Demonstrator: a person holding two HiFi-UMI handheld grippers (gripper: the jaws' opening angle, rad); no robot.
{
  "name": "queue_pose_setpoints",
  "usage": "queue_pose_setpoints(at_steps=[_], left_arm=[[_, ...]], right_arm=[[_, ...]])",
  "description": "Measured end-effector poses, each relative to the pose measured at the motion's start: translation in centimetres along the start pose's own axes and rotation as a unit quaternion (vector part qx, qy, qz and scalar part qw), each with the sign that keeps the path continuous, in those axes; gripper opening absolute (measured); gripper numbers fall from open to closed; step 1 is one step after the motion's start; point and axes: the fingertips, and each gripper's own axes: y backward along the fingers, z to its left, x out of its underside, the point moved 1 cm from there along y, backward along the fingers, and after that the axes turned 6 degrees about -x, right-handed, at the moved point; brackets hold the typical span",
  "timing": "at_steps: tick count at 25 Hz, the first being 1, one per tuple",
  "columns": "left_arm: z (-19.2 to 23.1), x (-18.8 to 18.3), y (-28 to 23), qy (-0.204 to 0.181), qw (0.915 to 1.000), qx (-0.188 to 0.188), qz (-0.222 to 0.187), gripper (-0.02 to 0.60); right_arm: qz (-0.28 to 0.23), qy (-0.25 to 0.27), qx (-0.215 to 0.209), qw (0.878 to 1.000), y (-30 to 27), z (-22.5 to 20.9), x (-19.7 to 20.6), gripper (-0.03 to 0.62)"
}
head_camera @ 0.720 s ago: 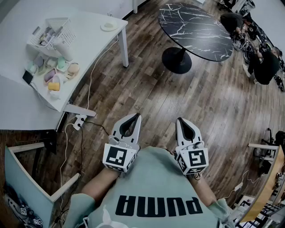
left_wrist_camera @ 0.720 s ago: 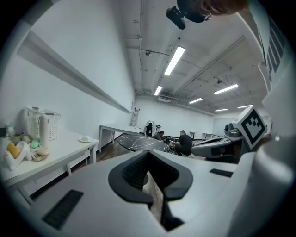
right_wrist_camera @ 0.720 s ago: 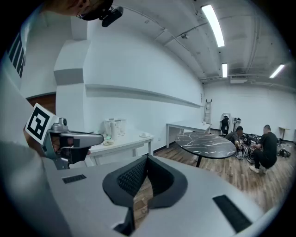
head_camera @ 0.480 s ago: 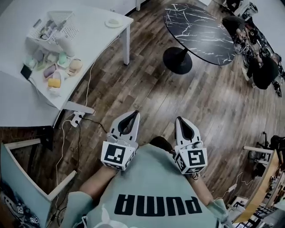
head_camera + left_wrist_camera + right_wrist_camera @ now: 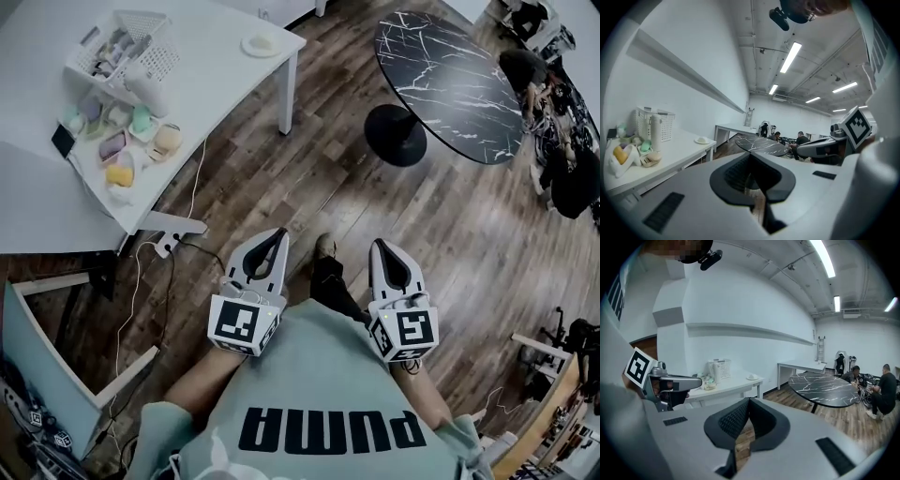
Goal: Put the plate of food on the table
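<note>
White surface [image 5: 216,80]: upper left of the frame, carrying a basket [image 5: 141,42].
Black marble surface [image 5: 450,84]: upper right, round, on a pedestal.
Left claw [image 5: 278,234]: lower centre, jaws pressed together, holding nothing.
Right claw [image 5: 378,246]: beside it, likewise closed and empty.
Plate [image 5: 261,43]: near the white surface's right corner, well apart from both claws.

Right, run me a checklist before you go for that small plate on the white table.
1. Left gripper empty: ok, shut on nothing.
2. Right gripper empty: ok, shut on nothing.
3. A gripper open for a grasp: not ok.
4. Small plate in sight, at the white table corner: ok.
5. Plate within reach: not ok, both grippers are far short.
6. What lies on the plate: cannot tell.
</note>
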Motion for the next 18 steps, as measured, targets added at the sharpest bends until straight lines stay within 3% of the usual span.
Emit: queue_pose_setpoints(at_steps=[13, 18], left_arm=[[-0.6, -5.0, -14.0, -0.018, 0.9972, -0.070, 0.019, 0.006], [-0.8, -5.8, -17.0, -0.022, 0.9958, -0.086, 0.020, 0.006]], right_arm=[[-0.012, 0.014, -0.093, 0.995, -9.9, -12.7, -5.2, 0.008], [-0.021, 0.024, -0.100, 0.995, -12.2, -16.6, -6.6, 0.008]])
